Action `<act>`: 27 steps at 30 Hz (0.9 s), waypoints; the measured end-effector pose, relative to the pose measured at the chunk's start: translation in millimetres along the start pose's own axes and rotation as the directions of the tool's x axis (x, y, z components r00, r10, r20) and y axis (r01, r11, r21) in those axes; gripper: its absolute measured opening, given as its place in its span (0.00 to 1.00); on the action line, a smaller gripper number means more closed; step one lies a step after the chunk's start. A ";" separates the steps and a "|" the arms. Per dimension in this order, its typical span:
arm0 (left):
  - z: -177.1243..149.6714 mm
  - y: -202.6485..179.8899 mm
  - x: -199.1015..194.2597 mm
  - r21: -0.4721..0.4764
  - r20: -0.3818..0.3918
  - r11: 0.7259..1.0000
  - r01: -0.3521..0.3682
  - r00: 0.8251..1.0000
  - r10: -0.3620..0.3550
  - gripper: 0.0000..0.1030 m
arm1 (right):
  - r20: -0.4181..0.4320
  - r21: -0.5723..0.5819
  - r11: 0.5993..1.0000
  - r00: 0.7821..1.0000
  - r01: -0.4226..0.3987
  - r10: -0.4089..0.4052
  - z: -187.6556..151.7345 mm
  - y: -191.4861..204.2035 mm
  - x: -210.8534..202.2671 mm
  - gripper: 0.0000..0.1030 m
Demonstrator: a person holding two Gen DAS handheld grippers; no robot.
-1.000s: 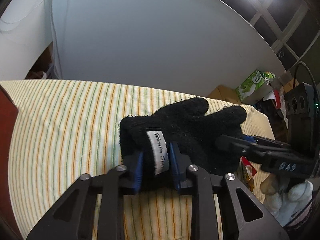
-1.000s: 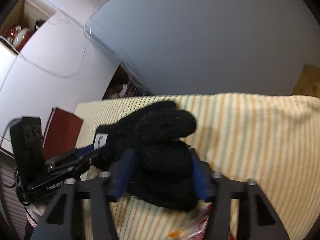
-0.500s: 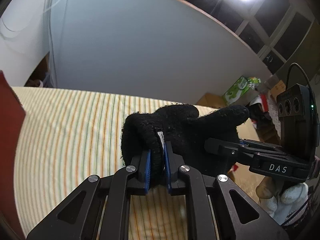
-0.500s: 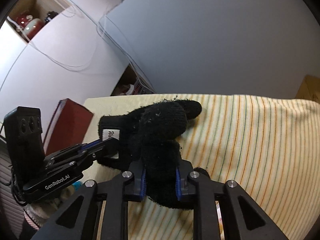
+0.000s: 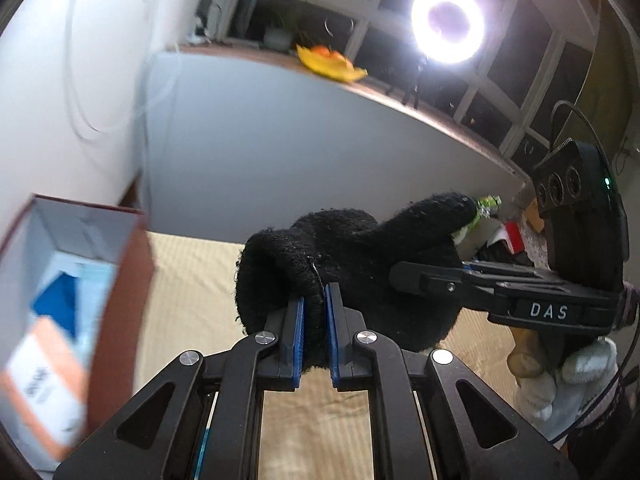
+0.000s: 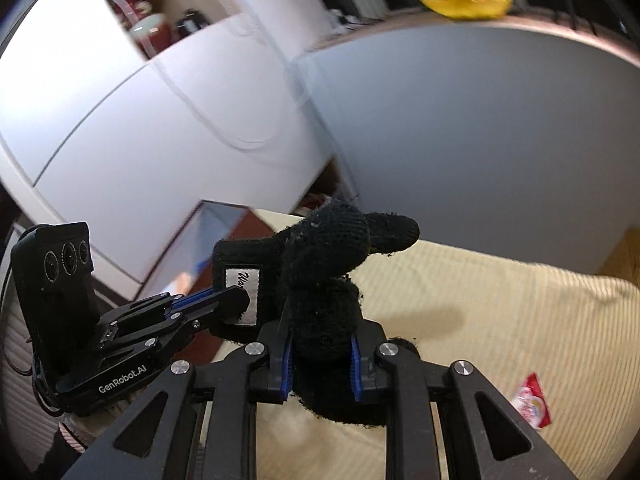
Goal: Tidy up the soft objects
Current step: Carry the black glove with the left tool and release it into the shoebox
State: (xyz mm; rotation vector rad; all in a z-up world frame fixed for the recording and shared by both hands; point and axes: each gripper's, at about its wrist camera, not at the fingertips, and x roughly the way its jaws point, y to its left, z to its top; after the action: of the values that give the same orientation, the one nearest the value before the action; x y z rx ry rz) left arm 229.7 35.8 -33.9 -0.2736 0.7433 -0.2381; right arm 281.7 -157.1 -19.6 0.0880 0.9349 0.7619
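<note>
A black knit glove (image 5: 360,264) with a white label hangs in the air above the striped cloth (image 5: 192,280). My left gripper (image 5: 314,308) is shut on its cuff end. My right gripper (image 6: 320,344) is shut on the other end of the same glove (image 6: 332,256), whose fingers stick up and to the right. In the left wrist view the right gripper (image 5: 408,276) comes in from the right. In the right wrist view the left gripper (image 6: 236,300) comes in from the left, next to the label.
An open red-brown box (image 5: 80,280) with packets inside stands at the left, also seen in the right wrist view (image 6: 224,240). A small red and white packet (image 6: 530,400) lies on the cloth at the right. A grey wall panel (image 5: 280,152) stands behind.
Both grippers closed on the glove and lifted it off the striped cloth. The views tilted up, and the red-brown box came into view at the left.
</note>
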 end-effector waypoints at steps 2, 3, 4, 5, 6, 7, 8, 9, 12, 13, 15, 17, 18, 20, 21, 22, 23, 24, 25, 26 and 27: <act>-0.4 15.2 -20.9 -0.012 0.029 1.000 -0.014 0.999 0.014 0.08 | 0.002 -0.036 0.999 1.000 -0.016 0.017 5.2 22.7 4.1 0.19; 0.6 21.0 -28.9 -0.022 0.040 1.000 -0.017 0.999 0.018 0.08 | 0.003 -0.051 0.998 1.000 -0.027 0.027 8.0 33.7 6.7 0.19; 0.5 29.2 -39.5 -0.032 0.055 0.999 -0.024 0.998 0.025 0.08 | 0.003 -0.064 0.997 0.999 -0.041 0.041 11.8 47.4 12.4 0.19; 0.9 35.6 -47.2 -0.037 0.063 0.999 -0.032 0.997 0.034 0.08 | 0.001 -0.075 0.996 0.999 -0.052 0.052 15.4 56.8 16.3 0.19; 1.6 41.5 -54.2 -0.044 0.073 0.998 -0.042 0.996 0.045 0.08 | -0.002 -0.092 0.994 0.998 -0.066 0.066 20.1 72.1 24.4 0.19; 3.1 53.3 -63.4 -0.051 0.083 0.997 -0.056 0.995 0.060 0.08 | -0.005 -0.105 0.992 0.997 -0.075 0.075 23.3 81.9 29.9 0.19; 3.6 59.3 -69.0 -0.054 0.088 0.996 -0.069 0.993 0.073 0.08 | -0.010 -0.122 0.989 0.996 -0.086 0.085 27.8 95.1 38.0 0.19; 4.3 66.0 -74.3 -0.059 0.094 0.995 -0.083 0.992 0.088 0.08 | -0.014 -0.133 0.987 0.996 -0.090 0.089 30.2 102.0 42.9 0.19; 9.8 90.4 -85.8 -0.086 0.106 0.989 -0.116 0.986 0.125 0.08 | -0.034 -0.175 0.979 0.994 -0.105 0.100 42.4 132.0 67.2 0.19; 11.6 96.7 -88.0 -0.093 0.109 0.987 -0.127 0.985 0.137 0.08 | -0.042 -0.184 0.977 0.994 -0.111 0.105 47.0 140.1 75.1 0.19; 13.3 110.5 -92.6 -0.103 0.115 0.983 -0.150 0.980 0.161 0.08 | -0.054 -0.197 0.973 0.992 -0.118 0.110 54.2 151.0 89.1 0.19; 12.0 122.5 -94.5 -0.111 0.119 0.979 -0.171 0.976 0.183 0.08 | -0.070 -0.205 0.971 0.991 -0.123 0.111 60.4 156.6 102.5 0.19; 12.1 128.9 -93.3 -0.117 0.118 0.976 -0.181 0.974 0.195 0.08 | -0.081 -0.208 0.970 0.991 -0.123 0.108 64.1 159.6 112.2 0.19; 10.9 137.0 -89.9 -0.126 0.116 0.971 -0.203 0.969 0.217 0.08 | -0.098 -0.205 0.970 0.989 -0.128 0.110 67.3 160.5 124.3 0.19; 10.8 140.2 -87.2 -0.125 0.113 0.969 -0.215 0.967 0.229 0.08 | -0.110 -0.201 0.971 0.988 -0.129 0.108 70.2 160.1 133.6 0.19; 9.2 144.2 -83.6 -0.126 0.110 0.964 -0.234 0.962 0.248 0.08 | -0.116 -0.201 0.972 0.988 -0.125 0.103 71.7 160.7 140.6 0.19; 8.9 146.8 -80.9 -0.129 0.108 0.962 -0.241 0.961 0.255 0.08 | -0.122 -0.203 0.972 0.988 -0.119 0.095 73.3 161.4 148.7 0.19; 10.4 148.1 -77.2 -0.133 0.105 0.960 -0.247 0.959 0.262 0.08 | -0.127 -0.203 0.972 0.988 -0.115 0.091 76.0 163.3 155.7 0.19; 10.0 151.6 -73.0 -0.134 0.102 0.955 -0.263 0.955 0.278 0.08 | -0.131 -0.201 0.973 0.987 -0.114 0.088 76.6 161.9 160.2 0.19; 9.3 154.2 -72.9 -0.133 0.101 0.952 -0.274 0.952 0.288 0.08 | -0.136 -0.202 0.973 0.987 -0.110 0.083 77.8 161.4 167.2 0.19; 8.8 155.4 -70.2 -0.128 0.100 0.949 -0.290 0.948 0.303 0.08 | -0.137 -0.203 0.974 0.987 -0.105 0.078 77.0 164.3 170.9 0.19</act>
State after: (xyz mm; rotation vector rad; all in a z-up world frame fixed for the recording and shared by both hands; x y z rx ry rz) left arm 203.7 204.6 -34.3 -0.2755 0.6714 0.1060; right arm 309.8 90.4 -28.2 -0.1049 0.9720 0.9568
